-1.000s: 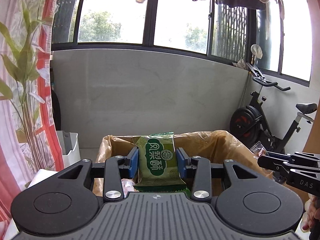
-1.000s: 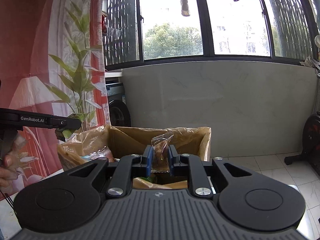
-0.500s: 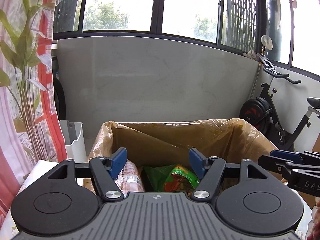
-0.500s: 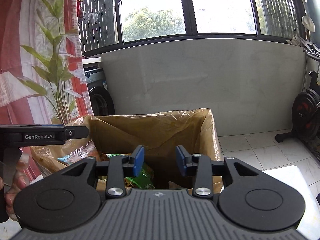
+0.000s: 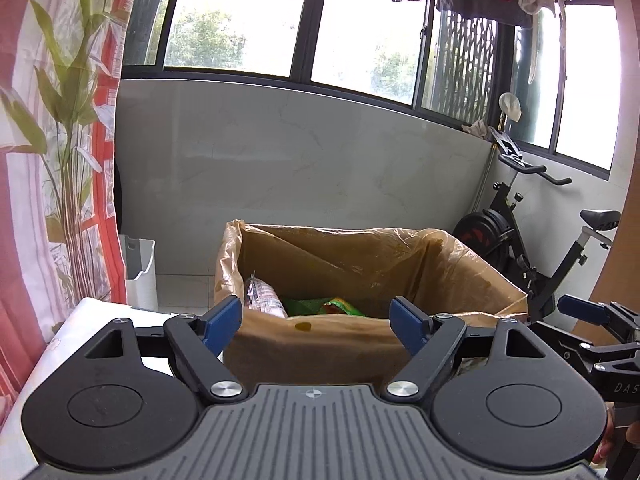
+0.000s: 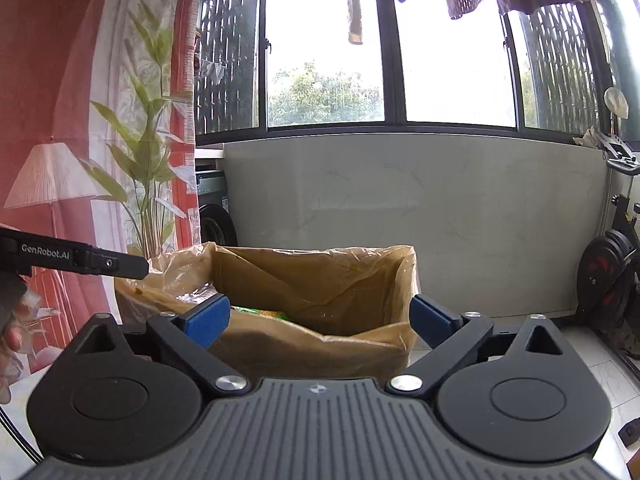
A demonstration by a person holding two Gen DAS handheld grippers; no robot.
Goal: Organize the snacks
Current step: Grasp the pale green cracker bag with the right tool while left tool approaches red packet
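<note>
A cardboard box lined with a tan plastic bag [image 5: 460, 264] stands ahead of both grippers; it also shows in the right wrist view [image 6: 360, 280]. Inside lie a green snack packet [image 5: 316, 305], an orange-green packet [image 5: 346, 306] and a clear pinkish packet [image 5: 264, 296]. My left gripper [image 5: 316, 322] is open and empty, just short of the box's near wall. My right gripper [image 6: 320, 318] is open and empty, also in front of the box. A sliver of green packet [image 6: 260, 312] shows inside the box in the right wrist view.
A white bin [image 5: 140, 272] stands left of the box by the red-patterned curtain [image 5: 52, 200]. An exercise bike [image 5: 532, 248] stands to the right. A white table surface [image 5: 52, 344] lies under the left gripper. The right gripper's body [image 5: 600, 344] shows at the right edge.
One second ago the left gripper held a green packet and the right a clear-wrapped snack. Both opened and dropped them into the box, then pulled back and opened wider.
</note>
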